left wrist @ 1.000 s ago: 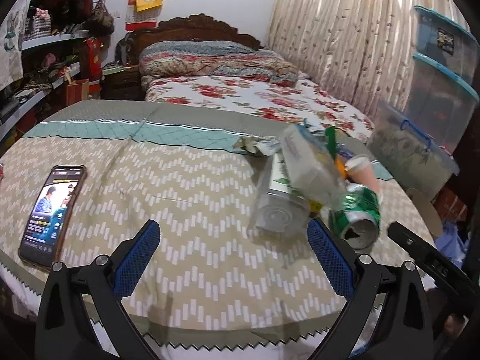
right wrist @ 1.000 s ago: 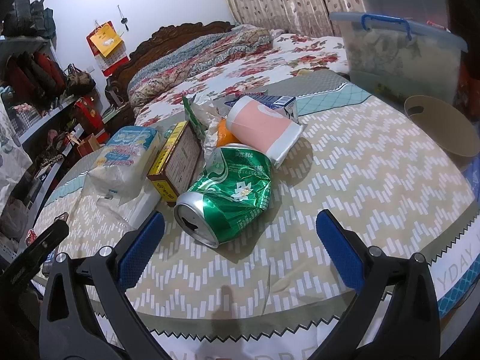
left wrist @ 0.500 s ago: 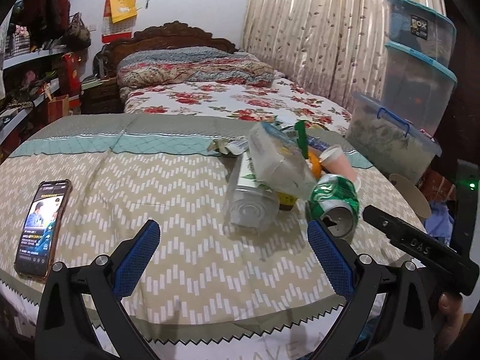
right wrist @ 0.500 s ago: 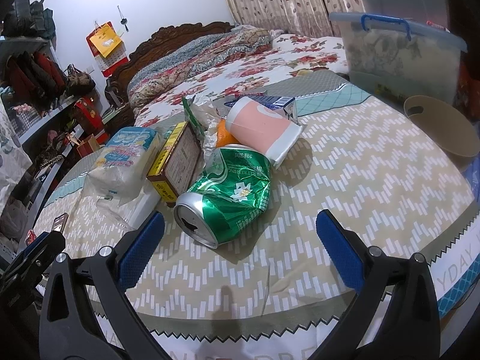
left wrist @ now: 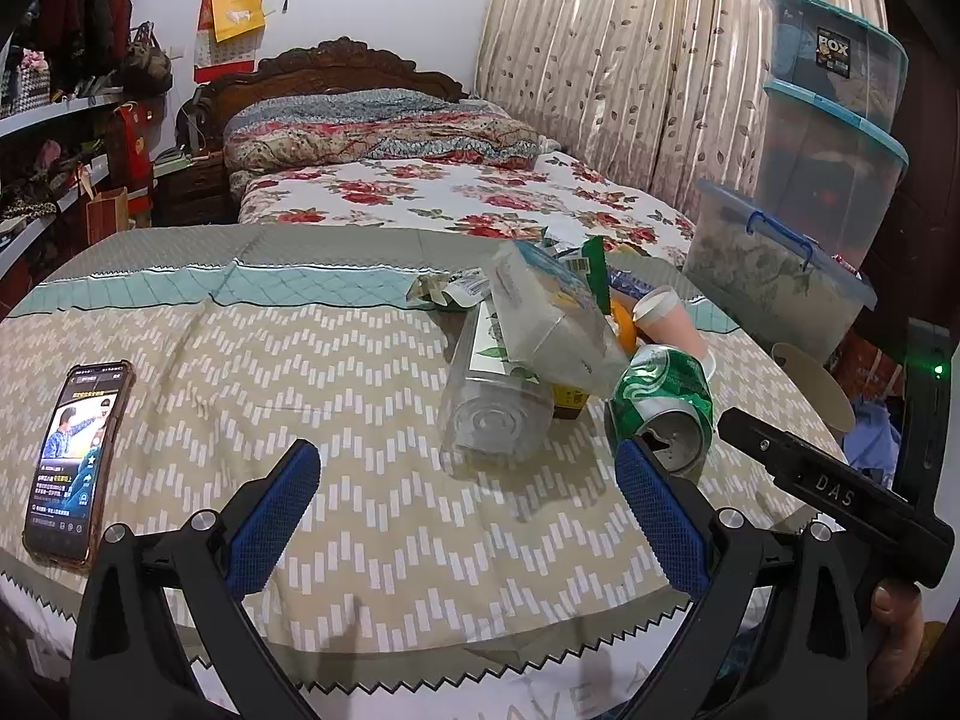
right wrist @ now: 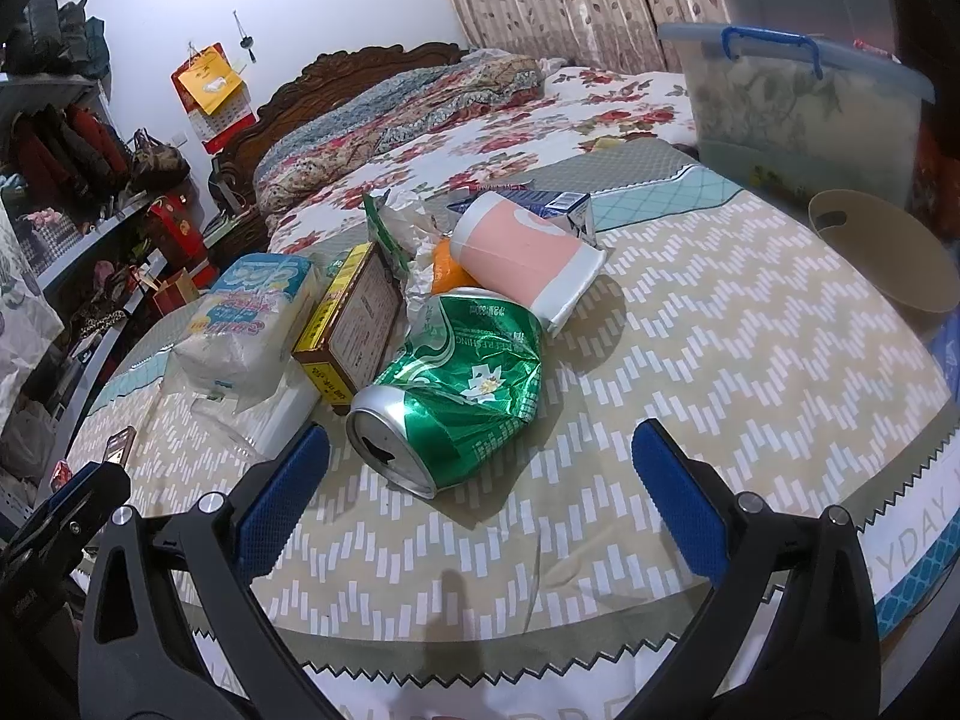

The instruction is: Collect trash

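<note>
Jaws of both left gripper (left wrist: 462, 480) and right gripper (right wrist: 480, 462) gape empty near crushed green can (right wrist: 450, 390), apparently untouched.

Readable text, by carrier:
- storage box (left wrist: 834, 54), top of the stack, far right: dark sticker reading "BOX"
- right gripper (left wrist: 840, 498), seen from the left wrist: "DAS" in pale letters on its black body
- can (right wrist: 456, 390), crushed, green, near centre of the table: "REFRESHING" along its side; other print too small to read
- tablecloth (right wrist: 918, 534), near right edge: white letters "YDAY", cut off at the start
- tablecloth (left wrist: 576, 696), near edge in the left view: letters "AVE A", partly hidden
- tissue pack (right wrist: 252, 312), left: blue and pink lettering, not legible
- phone (left wrist: 78, 456), near left: lit screen, text too small to read
</note>
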`<state>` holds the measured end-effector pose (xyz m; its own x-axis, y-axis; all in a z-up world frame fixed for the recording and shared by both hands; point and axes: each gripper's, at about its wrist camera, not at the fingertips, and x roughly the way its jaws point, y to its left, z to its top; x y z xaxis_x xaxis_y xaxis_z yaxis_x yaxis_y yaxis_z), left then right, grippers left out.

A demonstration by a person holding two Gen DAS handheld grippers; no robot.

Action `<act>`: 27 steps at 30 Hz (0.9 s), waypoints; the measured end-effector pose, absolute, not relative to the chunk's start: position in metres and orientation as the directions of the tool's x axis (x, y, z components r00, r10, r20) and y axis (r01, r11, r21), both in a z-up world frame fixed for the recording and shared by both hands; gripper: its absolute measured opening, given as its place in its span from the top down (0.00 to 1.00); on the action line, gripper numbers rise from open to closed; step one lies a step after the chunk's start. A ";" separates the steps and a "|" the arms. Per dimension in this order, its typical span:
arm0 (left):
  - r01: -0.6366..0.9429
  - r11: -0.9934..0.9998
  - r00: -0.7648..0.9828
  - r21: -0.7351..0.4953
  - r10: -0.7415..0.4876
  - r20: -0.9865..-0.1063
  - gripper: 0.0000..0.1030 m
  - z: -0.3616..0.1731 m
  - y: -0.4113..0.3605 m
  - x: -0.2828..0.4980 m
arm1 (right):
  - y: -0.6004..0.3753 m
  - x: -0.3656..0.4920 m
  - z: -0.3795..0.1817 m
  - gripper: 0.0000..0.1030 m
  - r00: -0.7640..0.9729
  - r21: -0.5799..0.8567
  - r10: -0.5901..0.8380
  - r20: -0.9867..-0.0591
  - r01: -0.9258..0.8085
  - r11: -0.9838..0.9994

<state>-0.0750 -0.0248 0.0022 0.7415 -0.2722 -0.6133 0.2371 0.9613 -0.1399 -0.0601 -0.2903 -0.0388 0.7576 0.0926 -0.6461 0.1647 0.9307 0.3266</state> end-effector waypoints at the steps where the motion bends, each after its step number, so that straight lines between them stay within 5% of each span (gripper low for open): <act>1: 0.239 0.961 0.739 -0.138 -0.272 -0.616 0.08 0.002 -0.025 -0.074 | -0.290 -0.060 -0.039 0.03 0.757 0.327 0.093 -0.646 0.165 0.930; 27: 0.307 0.946 0.708 -0.103 -0.299 -0.639 0.08 -0.002 -0.034 -0.072 | -0.291 -0.060 -0.040 0.03 0.760 0.329 0.094 -0.643 0.163 0.930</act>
